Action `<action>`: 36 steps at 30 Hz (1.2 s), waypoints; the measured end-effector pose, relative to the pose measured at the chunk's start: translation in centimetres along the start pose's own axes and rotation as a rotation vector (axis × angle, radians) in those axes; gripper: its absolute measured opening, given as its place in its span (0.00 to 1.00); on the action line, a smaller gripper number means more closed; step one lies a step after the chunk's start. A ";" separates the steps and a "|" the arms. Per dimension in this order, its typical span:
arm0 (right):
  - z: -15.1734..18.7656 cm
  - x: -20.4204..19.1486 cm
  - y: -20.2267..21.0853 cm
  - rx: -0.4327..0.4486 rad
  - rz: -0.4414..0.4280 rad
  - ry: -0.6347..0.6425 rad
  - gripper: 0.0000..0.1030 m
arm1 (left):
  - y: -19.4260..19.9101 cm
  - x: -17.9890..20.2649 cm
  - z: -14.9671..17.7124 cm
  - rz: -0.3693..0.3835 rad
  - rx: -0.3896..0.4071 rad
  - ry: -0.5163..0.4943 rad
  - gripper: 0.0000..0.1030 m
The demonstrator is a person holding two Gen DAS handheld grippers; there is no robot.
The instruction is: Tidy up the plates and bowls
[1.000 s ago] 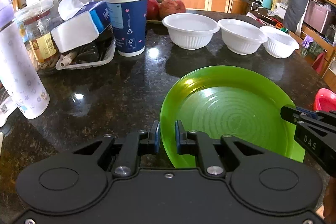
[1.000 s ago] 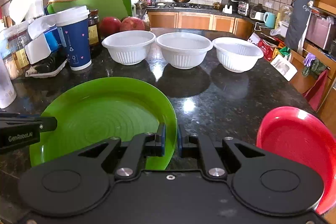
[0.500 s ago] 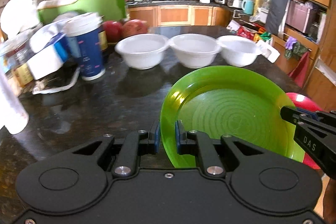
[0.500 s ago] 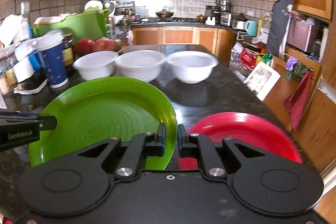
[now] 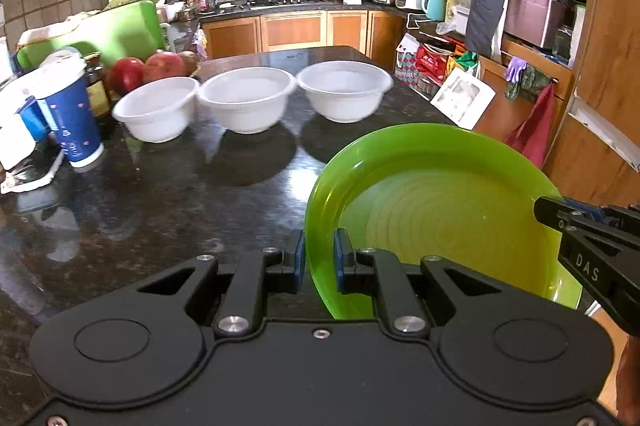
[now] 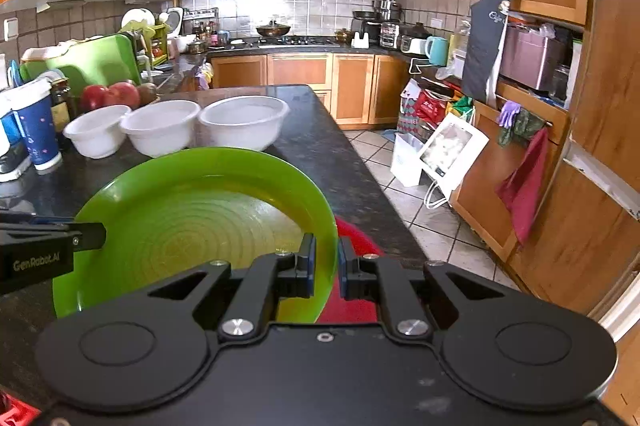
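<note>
Green plate (image 5: pixel 440 210) — round, glossy, concentric ridges.

Green plate (image 5: pixel 440 202): translucent glossy plastic, ridged rings. Counter (image 5: pixel 160 202): polished dark speckled stone, reflective. Three white bowls (image 5: pixel 246 98) behind the plate: matt plastic, ribbed sides. Blue cup (image 5: pixel 74 124) left of the bowls: paper. Cabinets (image 6: pixel 300 70): varnished wood. Gripper bodies: matt black plastic, metal screws.

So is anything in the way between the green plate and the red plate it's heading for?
Nothing visible. The green plate is pinched at opposite rims by the left gripper and the right gripper, and it already overlaps part of the red plate on the counter. The bowls sit farther back, clear of them.
</note>
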State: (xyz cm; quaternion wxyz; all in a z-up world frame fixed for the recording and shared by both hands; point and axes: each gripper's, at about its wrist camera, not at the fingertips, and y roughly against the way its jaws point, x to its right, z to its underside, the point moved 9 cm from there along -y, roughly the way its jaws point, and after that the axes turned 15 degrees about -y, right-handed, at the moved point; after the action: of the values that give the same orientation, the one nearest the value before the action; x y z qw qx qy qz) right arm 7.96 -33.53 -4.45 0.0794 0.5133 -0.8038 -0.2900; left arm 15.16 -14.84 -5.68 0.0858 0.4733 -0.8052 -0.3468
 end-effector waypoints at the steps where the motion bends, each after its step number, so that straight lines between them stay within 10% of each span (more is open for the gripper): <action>1: 0.0 0.6 -0.1 -0.002 0.002 0.000 0.13 | -0.2 0.4 0.0 0.000 -0.002 -0.001 0.19; 36: 0.4 3.5 -2.9 -0.056 -0.070 0.052 0.16 | -1.4 4.6 0.4 -0.106 -0.051 0.025 0.30</action>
State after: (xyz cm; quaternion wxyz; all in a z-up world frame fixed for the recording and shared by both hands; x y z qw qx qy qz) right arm 8.46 -37.31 -6.97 0.1046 0.5461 -0.7745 -0.3016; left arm 13.46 -18.82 -7.77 0.0896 0.5172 -0.7688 -0.3653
